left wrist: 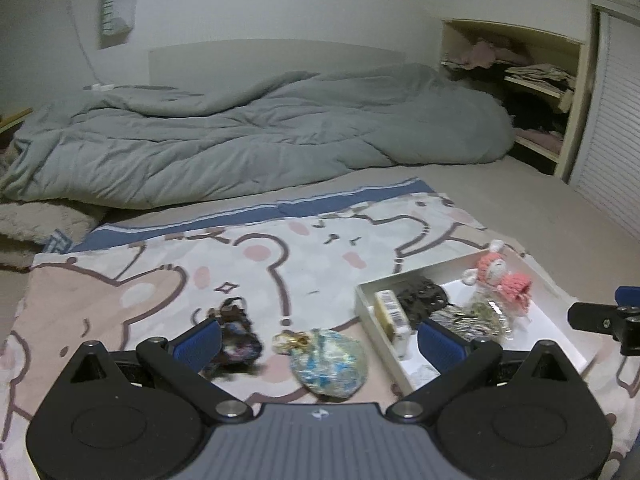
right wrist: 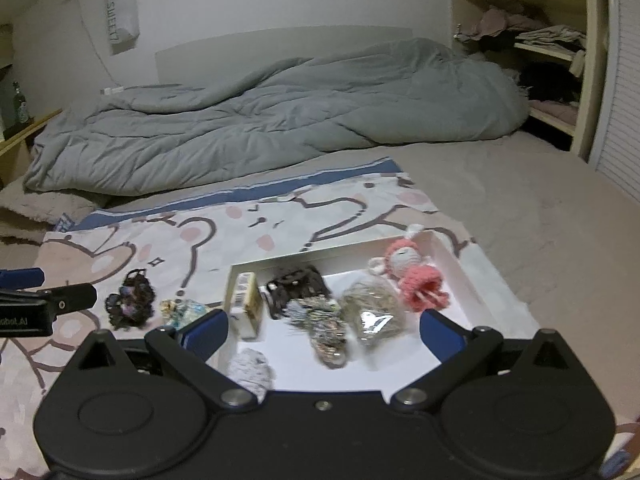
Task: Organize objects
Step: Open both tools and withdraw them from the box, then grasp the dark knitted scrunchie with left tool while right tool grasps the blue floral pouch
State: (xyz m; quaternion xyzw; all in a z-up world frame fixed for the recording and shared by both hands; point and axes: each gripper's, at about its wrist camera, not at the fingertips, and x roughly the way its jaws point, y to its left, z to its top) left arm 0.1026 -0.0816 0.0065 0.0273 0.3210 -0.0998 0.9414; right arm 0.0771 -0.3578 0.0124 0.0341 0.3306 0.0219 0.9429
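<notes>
A white tray (right wrist: 480, 292) lies on a cartoon-print cloth on the bed. It holds a pink crochet doll (right wrist: 416, 272), a yellow-white small box (right wrist: 248, 300), a dark lace piece (right wrist: 296, 286), a clear packet (right wrist: 372, 312), a beaded pouch (right wrist: 326, 328) and a white knit piece (right wrist: 250, 368). A shiny blue-gold pouch (left wrist: 328, 360) and a dark floral pouch (left wrist: 236, 332) lie on the cloth left of the tray (left wrist: 370, 304). My left gripper (left wrist: 320, 344) is open above the blue-gold pouch. My right gripper (right wrist: 324, 332) is open over the tray.
A rumpled grey duvet (left wrist: 256, 136) covers the far part of the bed. Open shelves with folded clothes (left wrist: 532, 76) stand at the back right beside a slatted door (right wrist: 620, 132). A fluffy beige blanket (left wrist: 36, 220) lies at the left.
</notes>
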